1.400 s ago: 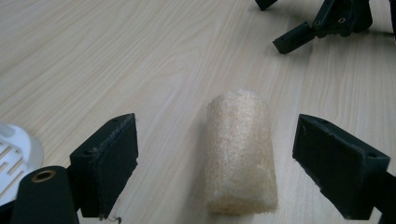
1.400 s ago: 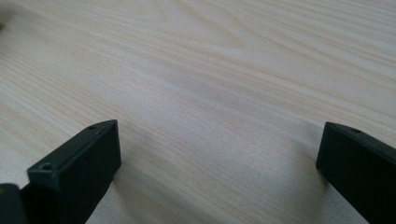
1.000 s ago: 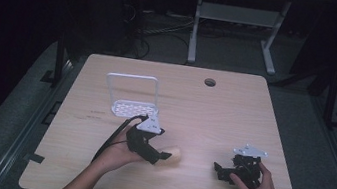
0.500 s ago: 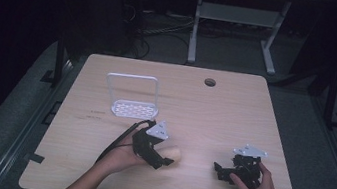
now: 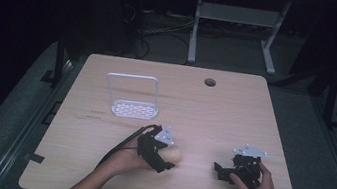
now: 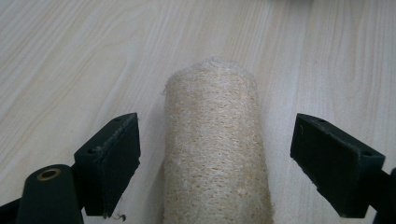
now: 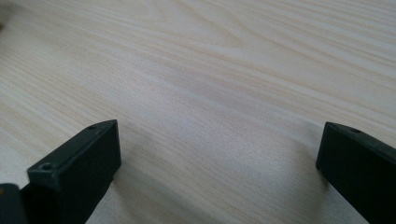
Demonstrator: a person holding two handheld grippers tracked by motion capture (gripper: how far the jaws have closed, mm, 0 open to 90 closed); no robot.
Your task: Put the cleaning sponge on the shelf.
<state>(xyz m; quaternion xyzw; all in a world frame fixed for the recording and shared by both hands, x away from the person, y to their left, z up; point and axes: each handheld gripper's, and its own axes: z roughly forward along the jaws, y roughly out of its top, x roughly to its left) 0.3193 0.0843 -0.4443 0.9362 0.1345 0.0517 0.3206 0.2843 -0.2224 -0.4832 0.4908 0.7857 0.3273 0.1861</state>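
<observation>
A pale, fibrous loofah roll [image 6: 215, 149] lies on the wooden table, lengthwise between the jaws of my left gripper [image 6: 215, 158]. Those jaws stand open, with a gap on each side of the roll. From above, the left gripper [image 5: 163, 158] sits over the tan roll [image 5: 173, 155] near the table's front middle. My right gripper [image 5: 225, 173] rests low at the front right, held in a hand. In the right gripper view the gripper [image 7: 217, 163] is open over bare wood, nothing between its jaws.
A white wire rack with a perforated base [image 5: 133, 107] stands at the back left of the table [image 5: 234, 114]. A small round cable hole [image 5: 209, 82] sits near the far edge. The floor around is dark, with a metal stand behind.
My left gripper has slid forward and right, so its jaws now straddle the loofah roll. The right gripper has stayed in place.
</observation>
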